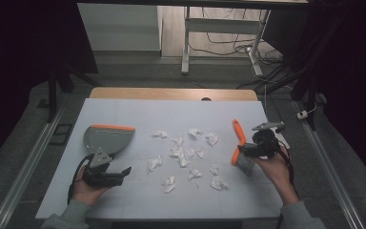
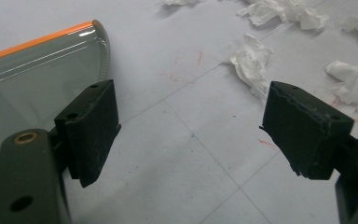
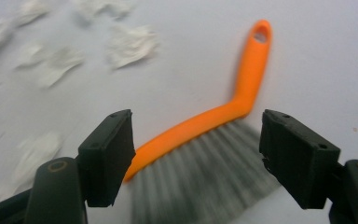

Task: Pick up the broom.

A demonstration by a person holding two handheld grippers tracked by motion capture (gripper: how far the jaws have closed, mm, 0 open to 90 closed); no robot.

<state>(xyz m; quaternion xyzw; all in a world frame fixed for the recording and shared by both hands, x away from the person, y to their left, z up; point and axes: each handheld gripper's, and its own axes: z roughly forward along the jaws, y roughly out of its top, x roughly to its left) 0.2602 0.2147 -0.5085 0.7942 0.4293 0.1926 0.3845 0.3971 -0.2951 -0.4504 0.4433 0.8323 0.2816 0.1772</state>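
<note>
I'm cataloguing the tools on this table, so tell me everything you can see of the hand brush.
The hand brush has a glossy orange handle, plastic by the look, bent partway along, with a hanging hole at its tip, and a block of grey bristles. It lies flat on the pale table sheet, right of the crumpled paper scraps. The right gripper hovers over it, open jaws either side of the bristles, pads apparently not touching.

At the bottom of the high view, grey-green sleeves cover both forearms. The left gripper (image 1: pixel 106 172) and the right gripper (image 1: pixel 255 151) are black, each topped by a grey three-cornered plate and trailing a black cable. Seen close up, their jaws are thick black blocks with small screw holes, on dark arms with brass-coloured pivot pins.
</note>
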